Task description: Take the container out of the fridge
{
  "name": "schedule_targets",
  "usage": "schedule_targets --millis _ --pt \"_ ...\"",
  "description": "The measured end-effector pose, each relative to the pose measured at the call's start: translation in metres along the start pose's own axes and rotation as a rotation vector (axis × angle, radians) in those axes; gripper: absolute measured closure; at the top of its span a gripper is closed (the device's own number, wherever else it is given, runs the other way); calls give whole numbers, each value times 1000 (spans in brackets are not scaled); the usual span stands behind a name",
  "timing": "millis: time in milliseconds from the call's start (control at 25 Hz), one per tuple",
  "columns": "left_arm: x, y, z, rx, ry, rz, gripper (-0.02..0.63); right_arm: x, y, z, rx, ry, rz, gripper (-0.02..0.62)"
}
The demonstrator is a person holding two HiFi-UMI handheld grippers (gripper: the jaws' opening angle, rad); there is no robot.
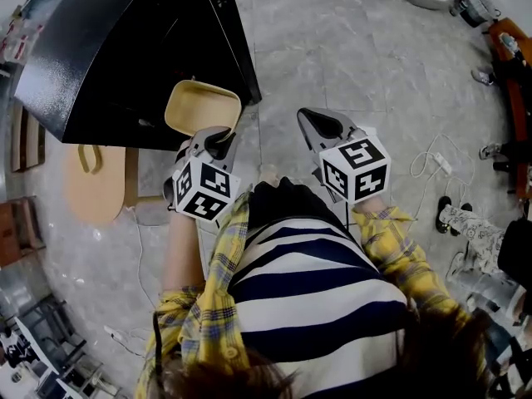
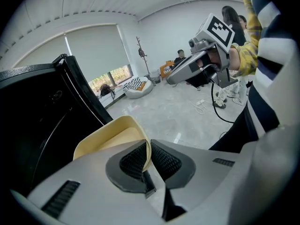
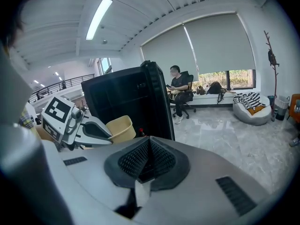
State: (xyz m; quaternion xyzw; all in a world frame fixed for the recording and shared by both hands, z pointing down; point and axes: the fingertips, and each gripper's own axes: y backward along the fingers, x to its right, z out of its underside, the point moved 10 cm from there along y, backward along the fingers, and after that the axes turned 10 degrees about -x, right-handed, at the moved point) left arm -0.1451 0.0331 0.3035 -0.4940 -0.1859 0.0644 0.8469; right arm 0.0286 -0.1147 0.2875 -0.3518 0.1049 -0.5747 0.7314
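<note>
Head view: the person's 2 grippers are held out over a grey marble floor (image 1: 332,48), w/ a black fridge (image 1: 125,48) at upper left. The left gripper (image 1: 218,140) pinches the cream container (image 1: 199,106) by its near rim. The container sits at the tip of the claw, on the fridge side, mouth facing up. It hangs in front of the fridge's near corner, outside the cabinet; contact w/ the fridge cannot be told.

Left gripper view: the 2 ribbed pads (image 2: 133,161) are nearly together, w/ only the thin container wall clamped between them. The rest of the container extends ahead and to the left of the jaws.

Right gripper view: the right gripper (image 3: 149,156) has its jaws pressed together w/ nothing between them. It is well apart from the container, which shows at left beyond it, against the fridge front.
</note>
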Motion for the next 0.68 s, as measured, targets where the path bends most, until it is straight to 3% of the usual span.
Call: schedule_targets --millis 680 --pt "5 8 -2 15 25 -31 566 -5 8 1 14 19 -27 568"
